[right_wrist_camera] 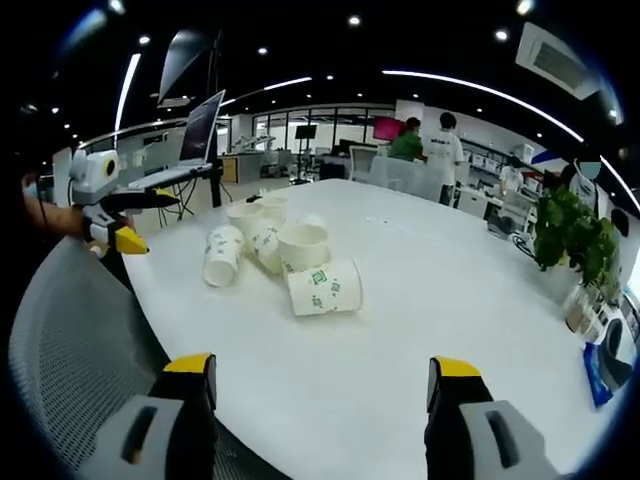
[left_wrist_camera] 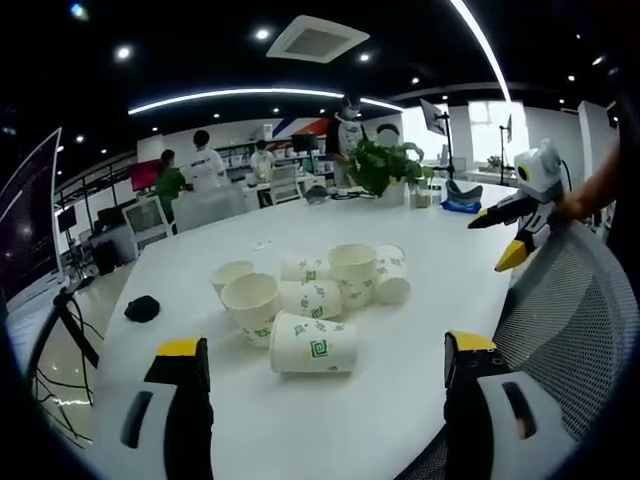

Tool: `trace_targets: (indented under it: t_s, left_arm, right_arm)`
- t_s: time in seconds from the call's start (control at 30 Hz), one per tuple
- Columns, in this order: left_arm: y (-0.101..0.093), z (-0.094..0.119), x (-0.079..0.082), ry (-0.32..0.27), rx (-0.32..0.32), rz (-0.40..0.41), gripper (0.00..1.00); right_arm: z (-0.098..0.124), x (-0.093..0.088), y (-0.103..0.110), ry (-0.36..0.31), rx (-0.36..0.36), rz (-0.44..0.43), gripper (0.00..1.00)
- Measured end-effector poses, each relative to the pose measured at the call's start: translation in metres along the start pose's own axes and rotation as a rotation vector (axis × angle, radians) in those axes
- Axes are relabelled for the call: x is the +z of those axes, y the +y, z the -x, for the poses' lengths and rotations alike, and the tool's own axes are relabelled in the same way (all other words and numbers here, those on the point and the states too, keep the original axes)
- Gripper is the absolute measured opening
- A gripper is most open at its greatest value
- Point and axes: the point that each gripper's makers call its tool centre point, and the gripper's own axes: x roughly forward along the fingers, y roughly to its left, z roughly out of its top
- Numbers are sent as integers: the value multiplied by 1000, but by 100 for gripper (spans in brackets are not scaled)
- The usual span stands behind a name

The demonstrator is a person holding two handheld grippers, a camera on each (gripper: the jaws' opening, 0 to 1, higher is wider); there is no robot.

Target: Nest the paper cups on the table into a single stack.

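Left gripper [left_wrist_camera: 325, 375]: jaws spread wide, empty, held back from the cups, likely lining up.
Right gripper [right_wrist_camera: 325, 395]: also wide and empty.
Cups [left_wrist_camera: 312, 298]: clustered on the table [left_wrist_camera: 400, 400] ahead of both grippers, some upright, some tipped, unstacked.

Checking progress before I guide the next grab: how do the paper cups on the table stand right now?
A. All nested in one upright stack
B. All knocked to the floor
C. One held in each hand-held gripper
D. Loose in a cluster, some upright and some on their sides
D: the paper cups sit loose in a cluster on the white table, the nearest one on its side, others upright; both hand-held grippers are open and empty.
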Motion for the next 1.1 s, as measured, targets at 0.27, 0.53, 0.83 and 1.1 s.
trace_targets:
  t_s: [0.27, 0.53, 0.83, 1.1]
  left_arm:
    - [1, 0, -2, 8, 3, -1, 97]
    - [-1, -1, -4, 17, -7, -5, 97]
    - [-2, 0, -3, 17, -11, -1, 97]
    - [-5, 0, -4, 23, -27, -7, 96]
  right_arm:
    - [0, 0, -1, -9, 5, -22, 87]
    - [1, 1, -2, -21, 0, -36, 87]
    - [2, 2, -3, -21, -8, -34, 87]
    - [2, 5, 0, -22, 5, -47, 86]
